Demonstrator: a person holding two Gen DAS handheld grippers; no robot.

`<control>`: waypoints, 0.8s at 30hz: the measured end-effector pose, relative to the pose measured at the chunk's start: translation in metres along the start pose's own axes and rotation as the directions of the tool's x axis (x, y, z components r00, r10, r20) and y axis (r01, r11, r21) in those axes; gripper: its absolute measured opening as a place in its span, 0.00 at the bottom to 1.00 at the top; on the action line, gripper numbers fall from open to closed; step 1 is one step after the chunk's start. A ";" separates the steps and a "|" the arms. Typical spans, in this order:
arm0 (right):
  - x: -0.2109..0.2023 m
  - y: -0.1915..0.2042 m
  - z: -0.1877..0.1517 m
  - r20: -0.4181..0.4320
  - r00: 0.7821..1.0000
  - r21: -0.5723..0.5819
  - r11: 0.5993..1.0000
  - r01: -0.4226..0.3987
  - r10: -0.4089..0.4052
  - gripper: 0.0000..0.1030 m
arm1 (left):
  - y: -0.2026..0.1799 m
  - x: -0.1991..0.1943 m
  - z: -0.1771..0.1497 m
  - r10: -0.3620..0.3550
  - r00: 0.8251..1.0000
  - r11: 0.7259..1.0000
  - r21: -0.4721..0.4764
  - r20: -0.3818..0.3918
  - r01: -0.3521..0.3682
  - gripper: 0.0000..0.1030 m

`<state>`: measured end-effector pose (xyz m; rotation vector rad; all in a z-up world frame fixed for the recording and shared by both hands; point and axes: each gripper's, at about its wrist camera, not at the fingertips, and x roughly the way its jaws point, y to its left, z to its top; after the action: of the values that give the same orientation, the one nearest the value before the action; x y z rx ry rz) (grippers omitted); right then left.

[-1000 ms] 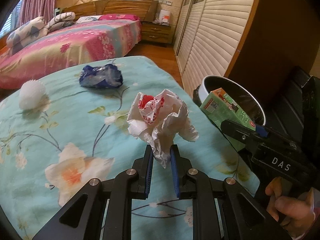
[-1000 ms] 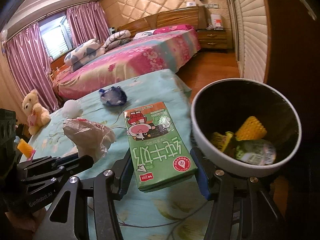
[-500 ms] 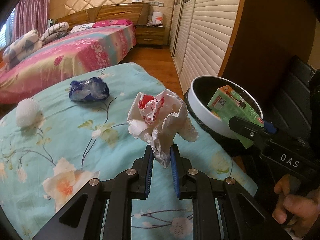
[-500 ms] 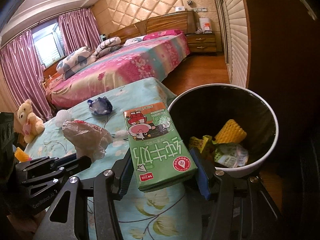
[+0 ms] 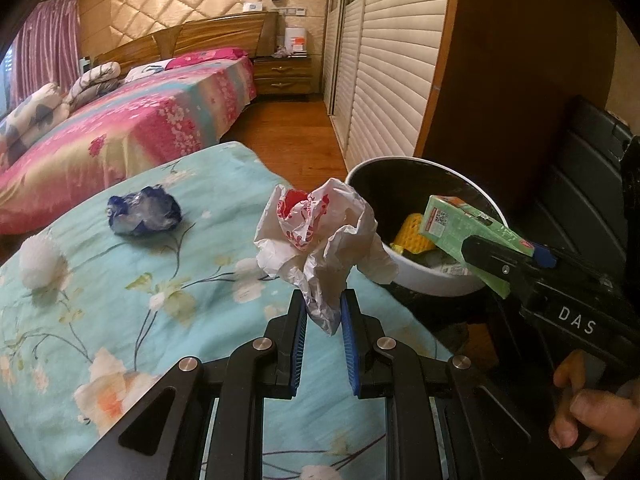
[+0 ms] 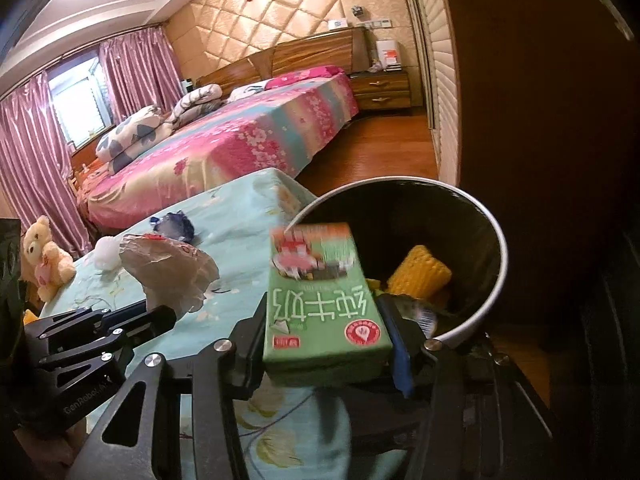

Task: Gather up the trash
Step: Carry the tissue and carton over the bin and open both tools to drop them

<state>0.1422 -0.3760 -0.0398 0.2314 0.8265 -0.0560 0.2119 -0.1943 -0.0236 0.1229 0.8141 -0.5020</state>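
My left gripper is shut on a crumpled white wrapper with red print, held above the floral teal cover. To its right my right gripper holds a green milk carton over the rim of the white bin. In the right wrist view the carton lies between the jaws of the right gripper, which are closing on it; its far end is blurred and reaches over the bin's rim. The left gripper and wrapper show at the left.
A crumpled blue wrapper and a white fluffy ball lie on the cover. The bin holds a yellow corn cob and other scraps. A teddy bear sits far left. A pink bed, wooden floor and louvred wardrobe lie beyond.
Both grippers have moved right toward the bin with their loads. The carton's far end now hangs over the bin's rim and looks blurred. The blue wrapper and white ball stay put.
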 end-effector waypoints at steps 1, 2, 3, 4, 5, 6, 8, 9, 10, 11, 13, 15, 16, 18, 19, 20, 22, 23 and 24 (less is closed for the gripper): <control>0.000 -0.001 0.000 0.000 1.000 0.000 1.000 0.003 -0.003 0.49 | -0.002 0.001 0.001 -0.002 1.000 1.000 0.003 0.000 0.002 0.15; 0.000 -0.003 0.000 0.001 1.000 -0.003 1.000 0.008 -0.008 0.49 | -0.003 0.002 0.001 -0.003 1.000 1.000 0.005 0.000 0.003 0.15; 0.000 -0.003 0.001 0.003 1.000 -0.007 1.000 0.010 -0.010 0.49 | -0.004 0.003 0.002 -0.004 1.000 1.000 0.007 -0.001 0.004 0.15; 0.000 -0.004 0.001 0.004 1.000 -0.011 1.000 0.014 -0.014 0.49 | -0.005 0.005 0.002 -0.006 1.000 1.000 0.007 -0.003 0.006 0.15; 0.000 -0.006 0.002 0.004 1.000 -0.012 1.000 0.015 -0.015 0.49 | -0.006 0.006 0.003 -0.009 1.000 1.000 0.007 -0.004 0.009 0.15; 0.000 -0.007 0.003 0.006 1.000 -0.011 1.000 0.014 -0.014 0.49 | -0.007 0.006 0.003 -0.009 1.000 1.000 0.008 -0.005 0.009 0.15; -0.001 -0.009 0.004 0.010 1.000 -0.010 1.000 0.017 -0.017 0.49 | -0.010 0.009 0.005 -0.010 1.000 1.000 0.013 -0.006 0.010 0.15; -0.001 -0.011 0.004 0.012 1.000 -0.008 1.000 0.018 -0.018 0.49 | -0.011 0.010 0.006 -0.011 1.000 1.000 0.015 -0.006 0.011 0.15; -0.001 -0.013 0.005 0.014 1.000 -0.005 1.000 0.019 -0.019 0.49 | -0.013 0.011 0.007 -0.010 1.000 1.000 0.017 -0.007 0.010 0.15; -0.001 -0.015 0.006 0.015 1.000 -0.003 1.000 0.023 -0.023 0.49 | -0.015 0.013 0.008 -0.010 1.000 1.000 0.020 -0.008 0.010 0.15; 0.001 -0.018 0.006 0.014 0.999 0.003 1.000 0.029 -0.029 0.49 | -0.018 0.016 0.011 -0.012 1.000 1.000 0.028 -0.010 0.012 0.15; 0.002 -0.021 0.007 0.011 0.999 0.010 0.999 0.034 -0.034 0.49 | -0.021 0.019 0.013 -0.014 1.000 0.999 0.035 -0.012 0.014 0.15; 0.003 -0.023 0.007 0.010 0.999 0.013 0.999 0.037 -0.038 0.49 | -0.024 0.021 0.015 -0.016 1.000 0.999 0.040 -0.012 0.016 0.15; 0.004 -0.025 0.008 0.007 0.999 0.016 0.999 0.043 -0.043 0.49 | -0.027 0.024 0.018 -0.017 1.000 0.999 0.049 -0.012 0.018 0.15; 0.004 -0.027 0.008 0.006 0.999 0.016 0.999 0.048 -0.048 0.49 | -0.029 0.026 0.020 -0.018 1.000 0.998 0.052 -0.013 0.019 0.15; 0.005 -0.028 0.008 0.003 0.999 0.017 0.999 0.050 -0.050 0.49 | -0.030 0.028 0.022 -0.020 1.000 0.998 0.055 -0.015 0.021 0.15; 0.007 -0.031 0.010 -0.001 0.999 0.022 0.998 0.053 -0.053 0.49 | -0.034 0.032 0.025 -0.023 1.000 0.998 0.060 -0.018 0.024 0.15; 0.008 -0.033 0.011 -0.002 0.998 0.023 0.998 0.056 -0.056 0.49 | -0.035 0.035 0.028 -0.023 1.000 0.998 0.062 -0.019 0.025 0.15; 0.007 -0.034 0.011 -0.003 0.998 0.024 0.998 0.059 -0.059 0.49 | -0.036 0.037 0.029 -0.024 1.000 0.998 0.064 -0.020 0.025 0.15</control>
<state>0.1501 -0.4115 -0.0442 0.2297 0.8356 -0.1209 0.2360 -0.2482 -0.0273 0.1780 0.8195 -0.5512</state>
